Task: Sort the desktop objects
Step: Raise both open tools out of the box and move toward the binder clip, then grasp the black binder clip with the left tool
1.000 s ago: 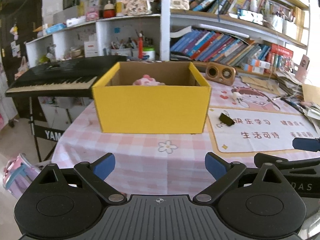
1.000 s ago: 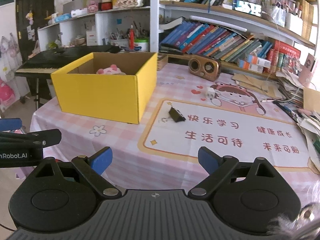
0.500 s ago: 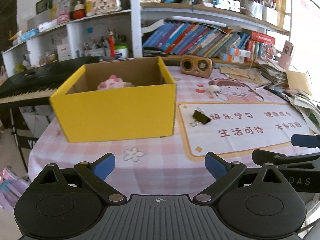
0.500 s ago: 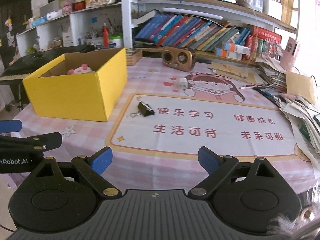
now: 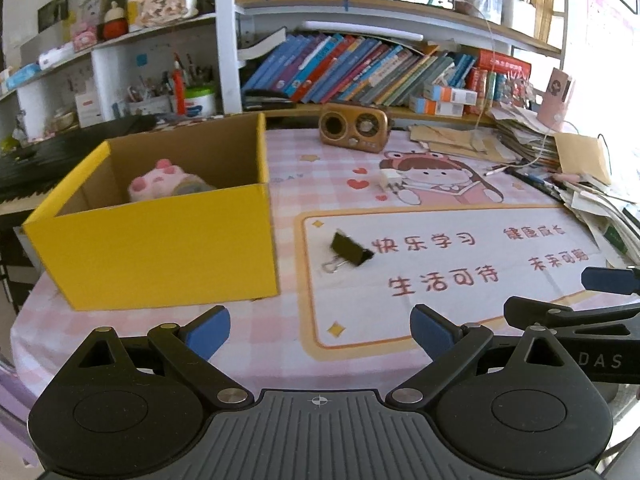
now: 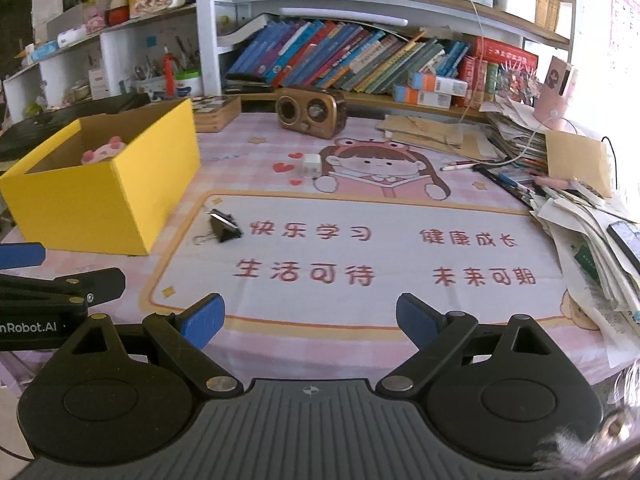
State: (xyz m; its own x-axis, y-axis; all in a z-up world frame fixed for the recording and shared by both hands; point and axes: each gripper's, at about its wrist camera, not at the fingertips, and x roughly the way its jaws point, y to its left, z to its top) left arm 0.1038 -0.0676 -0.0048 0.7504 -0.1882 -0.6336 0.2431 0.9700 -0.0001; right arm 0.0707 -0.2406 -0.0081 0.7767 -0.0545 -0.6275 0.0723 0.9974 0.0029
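Both hand-held grippers, left point(image 5: 320, 332) and right point(image 6: 310, 320), hung released and empty over the counter point(image 6: 320, 344) edge. Judged between picks: next, reach for the binder clip point(image 6: 224, 227), black, folded, wire handles splayed, lying on the mat just beside the yellow box point(image 6: 100, 200).

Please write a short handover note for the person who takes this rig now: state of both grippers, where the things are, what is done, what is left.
Left gripper: open, holds nothing.
Right gripper: open, holds nothing.
Yellow box stands at the left side of the table; a pink plush toy already lies inside.
Black binder clip lies on the printed mat, just right of the box, untouched.
White charger plug sits further back on the mat, in front of the brown speaker.
Left to do, probably: the clip, then perhaps the plug.
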